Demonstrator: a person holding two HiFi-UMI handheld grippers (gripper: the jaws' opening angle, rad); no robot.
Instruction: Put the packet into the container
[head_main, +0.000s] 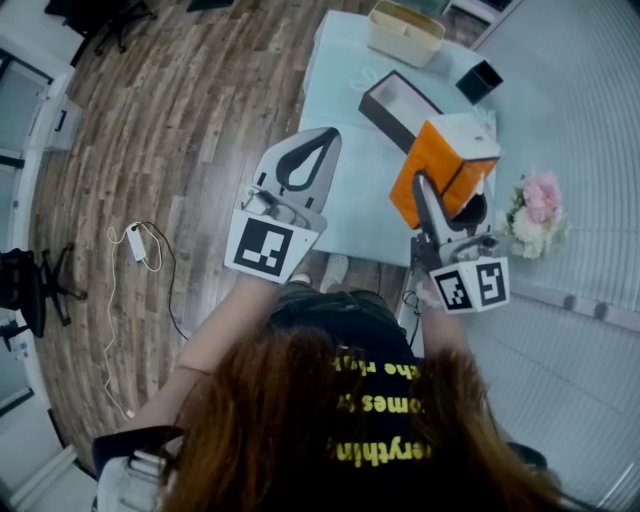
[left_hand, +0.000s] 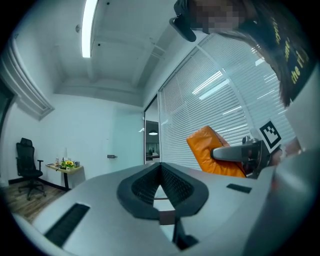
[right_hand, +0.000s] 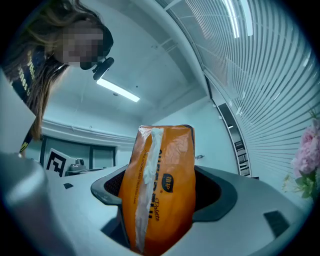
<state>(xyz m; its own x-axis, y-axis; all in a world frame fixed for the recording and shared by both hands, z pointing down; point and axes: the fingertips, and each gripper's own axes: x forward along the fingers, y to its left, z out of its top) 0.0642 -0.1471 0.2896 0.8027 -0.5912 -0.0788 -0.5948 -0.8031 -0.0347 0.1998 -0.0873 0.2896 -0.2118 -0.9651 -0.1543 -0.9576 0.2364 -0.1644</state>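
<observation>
Left gripper (left_hand: 161, 167) is pressed together at its tips with nothing between them; its dark ribbed pads (left_hand: 175, 185) leave only a small drop-shaped gap behind the tips, and in the head view this gripper (head_main: 325, 135) hangs over the wooden floor (head_main: 190, 110), just beside the left edge of the table (head_main: 350, 200). Right gripper (right_hand: 162, 187) pinches the packet (right_hand: 165, 160), one jaw on each broad side. The packet is a bright orange pillow bag of glossy, slightly wrinkled plastic, with a white crimped seam that runs along its length, dark print beside the seam and a small dark blue logo (the letters are too small to read surely). It stands up along the jaws and reaches well beyond their tips, so only its lower part is clamped. In the head view the packet (head_main: 445, 165) shows orange sides and a pale upper face, and it is held by the right gripper (head_main: 430, 190) above the near right part of the table, apart from everything that stands there. The table has a smooth, pale blue top. On it, farther away, lie a flat rectangular box with black walls and a white inside (head_main: 400, 105), a cream container (head_main: 405, 30) with rounded corners, and a small black cube-like box (head_main: 480, 80). At the far right stands a bunch of pink flowers (head_main: 535, 215).
</observation>
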